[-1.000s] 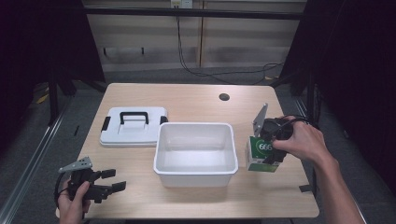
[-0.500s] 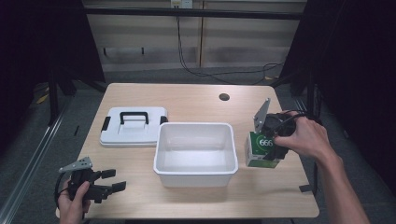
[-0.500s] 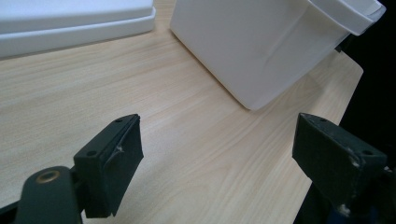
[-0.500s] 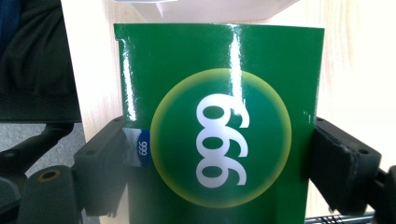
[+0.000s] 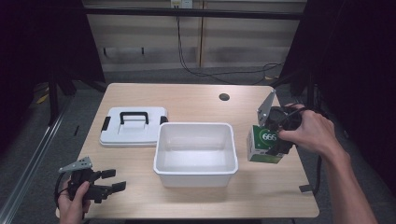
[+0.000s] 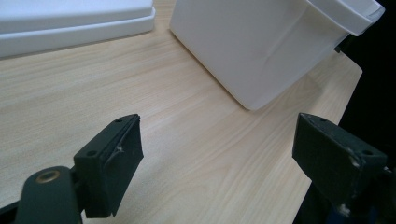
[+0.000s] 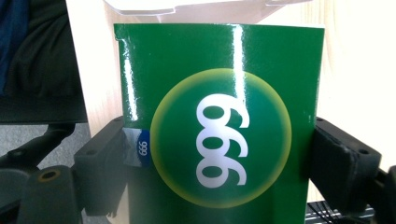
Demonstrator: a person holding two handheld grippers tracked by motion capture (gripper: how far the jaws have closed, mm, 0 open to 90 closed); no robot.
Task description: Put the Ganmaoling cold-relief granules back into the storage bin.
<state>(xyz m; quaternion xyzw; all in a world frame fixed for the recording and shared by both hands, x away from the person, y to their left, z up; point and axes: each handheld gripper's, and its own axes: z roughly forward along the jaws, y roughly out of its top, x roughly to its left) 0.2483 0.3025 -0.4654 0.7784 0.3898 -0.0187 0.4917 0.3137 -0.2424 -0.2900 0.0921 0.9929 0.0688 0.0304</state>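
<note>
At the right of the high view we hold the right gripper (image 5: 273, 140) clamped on a green box (image 5: 263, 144) marked 666; the box sits just right of the white tub (image 5: 194, 173), near it but apart, and we cannot tell whether its base touches the table (image 5: 261, 196) or hangs just above it; our right hand (image 5: 310, 133) wraps the gripper from the right. In the right gripper view the box (image 7: 219, 126) takes up the middle of the frame, its round yellow-ringed badge upside down, and both black jaws press its two sides low in the frame; the tub's rim (image 7: 140, 5) shows along the top edge.

At the lower left of the high view our left hand (image 5: 74, 203) holds the left gripper (image 5: 114, 179) low over the table, jaws apart and gripping nothing; in the left gripper view the jaws stand wide at the bottom corners, with bare wood between them, the tub wall (image 6: 261, 46) at the upper right and the white lid (image 6: 70, 23) at the upper left. In the high view the lid (image 5: 133, 135), with its black handle, lies flat just left of the tub.
</note>
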